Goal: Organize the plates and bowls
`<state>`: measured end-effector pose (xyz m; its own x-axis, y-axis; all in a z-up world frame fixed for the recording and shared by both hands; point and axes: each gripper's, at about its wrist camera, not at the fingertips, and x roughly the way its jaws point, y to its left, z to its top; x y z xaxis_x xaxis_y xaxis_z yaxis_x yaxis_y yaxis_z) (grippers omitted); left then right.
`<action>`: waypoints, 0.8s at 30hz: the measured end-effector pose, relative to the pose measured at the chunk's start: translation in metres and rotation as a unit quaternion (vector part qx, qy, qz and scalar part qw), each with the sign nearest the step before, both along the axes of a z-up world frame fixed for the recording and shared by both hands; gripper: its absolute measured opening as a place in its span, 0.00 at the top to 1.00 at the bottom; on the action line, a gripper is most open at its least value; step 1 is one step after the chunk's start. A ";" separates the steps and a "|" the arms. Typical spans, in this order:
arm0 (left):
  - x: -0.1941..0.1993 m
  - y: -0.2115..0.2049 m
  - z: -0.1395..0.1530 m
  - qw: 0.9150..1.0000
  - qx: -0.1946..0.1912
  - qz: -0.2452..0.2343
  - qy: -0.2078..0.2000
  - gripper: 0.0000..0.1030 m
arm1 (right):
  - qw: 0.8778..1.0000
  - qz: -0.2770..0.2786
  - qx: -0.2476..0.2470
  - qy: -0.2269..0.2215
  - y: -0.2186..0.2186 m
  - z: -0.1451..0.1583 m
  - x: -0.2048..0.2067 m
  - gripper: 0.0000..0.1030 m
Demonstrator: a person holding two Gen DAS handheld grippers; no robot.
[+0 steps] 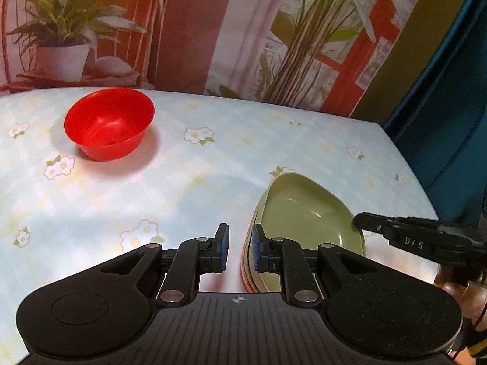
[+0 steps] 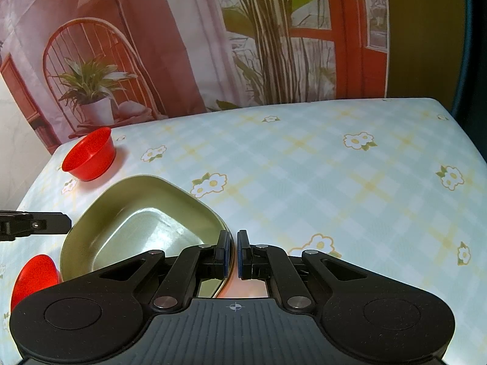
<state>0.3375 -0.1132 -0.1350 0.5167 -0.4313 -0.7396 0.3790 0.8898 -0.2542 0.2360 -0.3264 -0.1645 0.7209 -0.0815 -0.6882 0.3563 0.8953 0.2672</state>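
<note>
While both grippers sit low over the table covered with a pale blue checked cloth printed with white flowers [image 2: 334, 164], the olive-green rounded-square plastic plates [image 2: 143, 213], lying in a stack of several, are the nearest thing to each of them and serve as my landmark. The right gripper [image 2: 233, 254] has its jaws almost closed, with only a thin gap between the blue pads, and the right rim of the top plate passes through this gap; whether the pads really press it I cannot tell. The left gripper [image 1: 240, 251] is at the opposite, left edge of the stack, its jaws open by a narrow gap and holding nothing, with the right pad just beside the layered rims. In the right wrist view, a red plastic object [image 2: 33, 276], partly hidden, lies just to the near left of the plates. Farther away, beyond the stack and to its left, a red round plastic bowl [image 1: 108, 123] stands upright on the cloth, well apart from the plates. Behind the table hangs a printed backdrop with a potted plant and a red door [image 2: 359, 39].
</note>
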 end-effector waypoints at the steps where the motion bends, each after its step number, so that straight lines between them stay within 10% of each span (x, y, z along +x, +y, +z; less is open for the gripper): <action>1: 0.001 0.001 0.000 1.000 -0.002 0.001 0.001 0.84 | 1.000 0.000 -0.001 0.000 0.000 0.000 0.000 0.95; 24: 0.003 -0.009 -0.001 0.999 0.037 -0.014 -0.021 0.84 | 1.000 -0.011 0.000 -0.007 -0.002 0.007 -0.004 0.93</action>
<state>0.3401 -0.1218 -0.1363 0.5364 -0.3906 -0.7481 0.4131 0.8945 -0.1709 0.2317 -0.3281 -0.1577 0.7289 -0.0977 -0.6776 0.3722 0.8873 0.2725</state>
